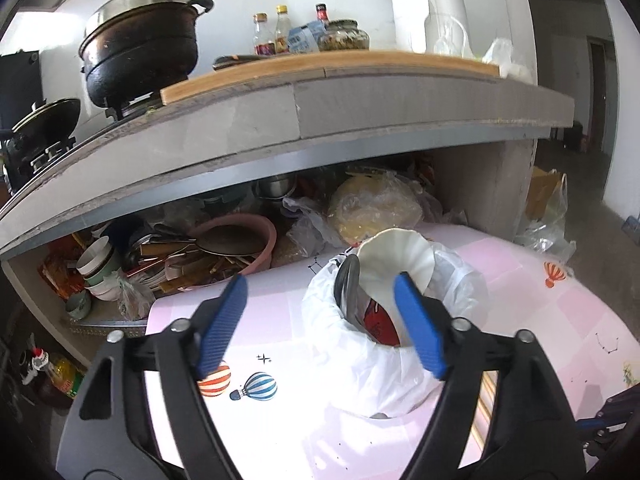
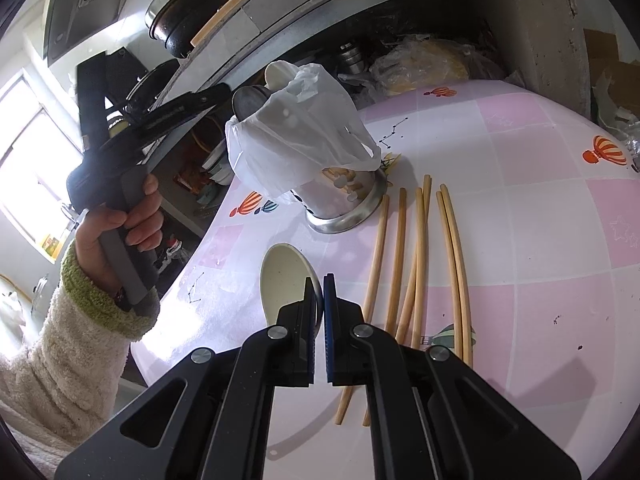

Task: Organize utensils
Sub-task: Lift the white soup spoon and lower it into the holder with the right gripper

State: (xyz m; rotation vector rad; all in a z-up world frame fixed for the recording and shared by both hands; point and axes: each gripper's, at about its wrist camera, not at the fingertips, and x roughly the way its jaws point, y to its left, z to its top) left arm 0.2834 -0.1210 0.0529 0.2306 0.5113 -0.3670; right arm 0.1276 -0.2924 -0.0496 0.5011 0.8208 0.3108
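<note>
A metal utensil holder [image 1: 400,364] [image 2: 344,204] wrapped in a white plastic bag stands on the pink table. A white scalloped utensil [image 1: 396,256] and a dark metal one [image 1: 346,280] stick out of its top. My left gripper [image 1: 320,280] hangs open just before the holder's mouth, with nothing pressed between its blue pads; the right wrist view shows it [image 2: 172,108] in a hand. My right gripper [image 2: 319,279] is shut on the right rim of a cream spoon [image 2: 284,276] low over the table. Several pale chopsticks [image 2: 416,260] lie loose to the right.
An open shelf [image 1: 104,322] under the grey counter [image 1: 360,112] holds stacked bowls [image 1: 98,264], a pink basin [image 1: 256,240] and plastic bags. A black pot [image 1: 140,52] and bottles stand on the counter. A fleece sleeve [image 2: 68,340] fills the right wrist view's lower left.
</note>
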